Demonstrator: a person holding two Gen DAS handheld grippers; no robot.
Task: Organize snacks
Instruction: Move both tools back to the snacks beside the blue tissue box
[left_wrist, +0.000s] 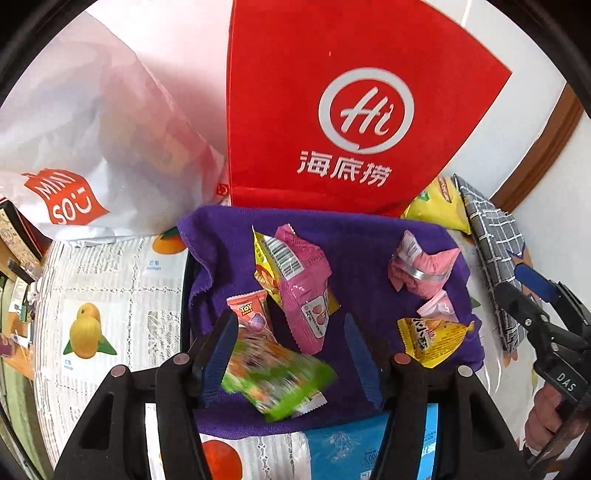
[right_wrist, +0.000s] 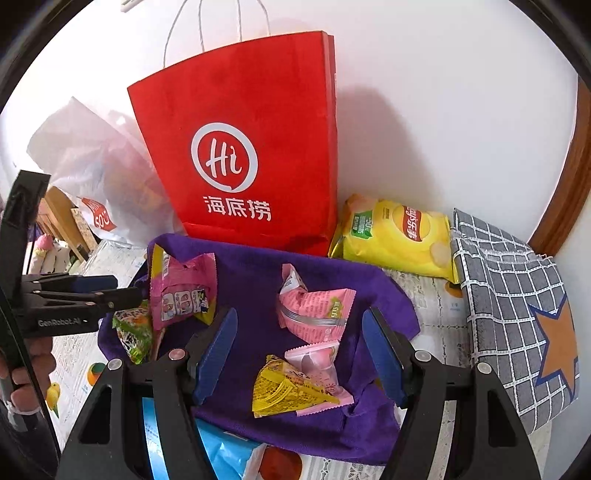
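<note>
Snack packets (left_wrist: 303, 291) lie scattered on a purple towel (left_wrist: 365, 240), one marked "TOY" (left_wrist: 245, 308). Behind stand a red "Hi" bag (left_wrist: 354, 110) and a white "MINISO" bag (left_wrist: 74, 199). Left gripper (left_wrist: 291, 354) fingers stand apart around a blurred green packet (left_wrist: 277, 380); right gripper (right_wrist: 299, 354) fingers hang half-open, empty, angled downward.
</note>
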